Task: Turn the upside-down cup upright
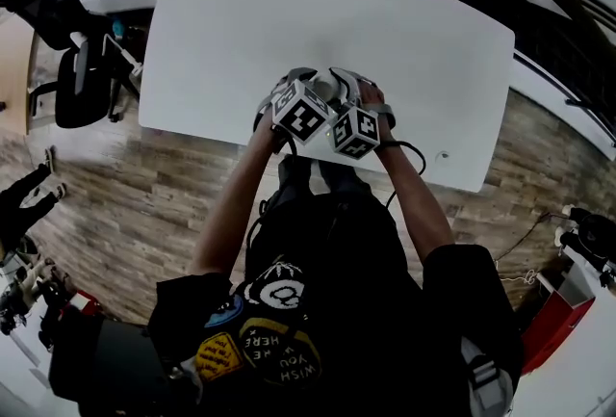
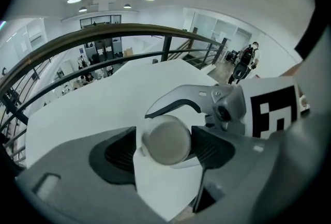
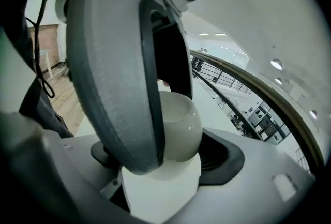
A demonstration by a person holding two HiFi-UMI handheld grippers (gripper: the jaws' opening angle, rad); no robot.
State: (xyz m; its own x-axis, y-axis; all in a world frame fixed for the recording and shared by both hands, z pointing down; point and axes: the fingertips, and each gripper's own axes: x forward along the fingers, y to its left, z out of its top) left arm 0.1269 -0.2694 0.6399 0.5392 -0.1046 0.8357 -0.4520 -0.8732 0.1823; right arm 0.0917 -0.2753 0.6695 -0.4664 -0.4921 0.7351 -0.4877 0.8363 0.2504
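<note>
Two-handed over the table, centre of the head view: grips the white cup in the jaws of the right gripper; brackets it with the jaws of the left gripper spread wide, pads alongside, not clearly pressing; presents cup base to the left gripper view.

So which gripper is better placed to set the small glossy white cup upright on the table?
Right, probably. The right gripper is closed on the small glossy white cup, held above the white table; the left gripper stands open around it, not pressing.
</note>
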